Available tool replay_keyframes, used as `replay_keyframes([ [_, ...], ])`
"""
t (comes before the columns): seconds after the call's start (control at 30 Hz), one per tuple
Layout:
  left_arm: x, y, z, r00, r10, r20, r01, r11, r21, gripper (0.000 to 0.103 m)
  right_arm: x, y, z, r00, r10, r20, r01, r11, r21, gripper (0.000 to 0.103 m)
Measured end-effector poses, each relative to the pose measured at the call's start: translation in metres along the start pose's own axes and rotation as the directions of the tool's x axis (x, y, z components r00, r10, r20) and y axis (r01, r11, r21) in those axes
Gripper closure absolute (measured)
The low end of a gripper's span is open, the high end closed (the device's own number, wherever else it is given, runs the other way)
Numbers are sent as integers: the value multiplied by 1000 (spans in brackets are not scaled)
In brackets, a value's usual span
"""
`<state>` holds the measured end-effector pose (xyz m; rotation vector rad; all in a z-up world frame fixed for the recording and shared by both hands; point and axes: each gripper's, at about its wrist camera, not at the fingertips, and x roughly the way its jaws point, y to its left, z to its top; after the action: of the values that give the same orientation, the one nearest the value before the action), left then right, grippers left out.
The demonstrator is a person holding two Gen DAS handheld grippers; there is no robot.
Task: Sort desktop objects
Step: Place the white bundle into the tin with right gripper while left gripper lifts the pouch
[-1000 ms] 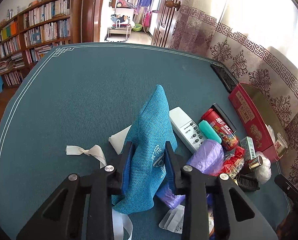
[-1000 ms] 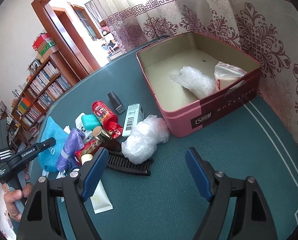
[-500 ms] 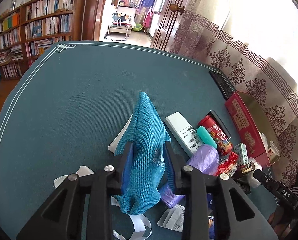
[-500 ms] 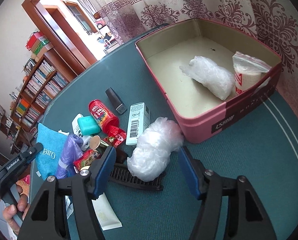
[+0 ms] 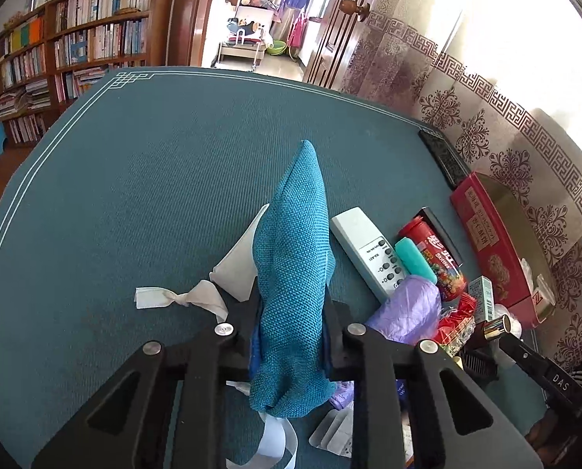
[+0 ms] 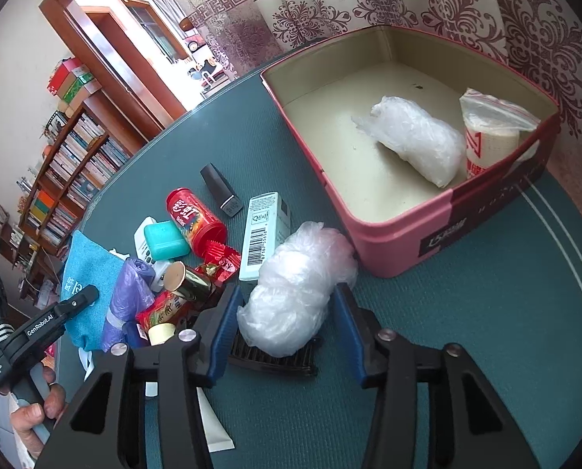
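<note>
On the teal desk (image 6: 486,312), the pink tin (image 6: 388,246) stands just beyond the clear plastic bundle (image 6: 295,297), around which the right hand-held gripper (image 6: 287,312) is closing; a centred squeeze is advised. The blue pouch (image 5: 291,273) is pinched by the closing left hand-held gripper (image 5: 291,328).

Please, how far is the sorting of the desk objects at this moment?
Early stage. Done: a clear plastic bundle and a zip bag lie in the pink tin. In hand: the left gripper is closing on the teal cloth pouch; the right gripper is closing around a second plastic bundle. Left: the red can, remote, barcode box and more remain on the table.
</note>
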<state>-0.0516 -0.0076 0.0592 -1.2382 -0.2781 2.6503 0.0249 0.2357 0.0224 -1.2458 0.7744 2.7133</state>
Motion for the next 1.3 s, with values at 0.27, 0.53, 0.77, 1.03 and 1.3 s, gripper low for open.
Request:
replay_keyframes([
  [0.27, -42, 24, 13, 984, -95, 152, 110, 990, -93, 83, -24, 24, -7, 995, 17, 100, -4, 992, -129, 66],
  [0.53, -42, 22, 14, 977, -150, 154, 167, 980, -105, 83, -49, 24, 0, 986, 6, 164, 19, 989, -149, 66],
  [0.77, -41, 6, 13, 976, -176, 131, 187, 979, -77, 83, -72, 8, 18, 967, -49, 252, 75, 992, -98, 66],
  [1.03, -49, -12, 13, 973, -185, 138, 192, 981, -35, 82, -76, -15, 38, 950, -110, 294, 134, 989, -63, 66],
  [1.3, -54, -30, 15, 974, -187, 129, 189, 982, -4, 82, -55, -21, 53, 953, -128, 274, 168, 977, -130, 66],
])
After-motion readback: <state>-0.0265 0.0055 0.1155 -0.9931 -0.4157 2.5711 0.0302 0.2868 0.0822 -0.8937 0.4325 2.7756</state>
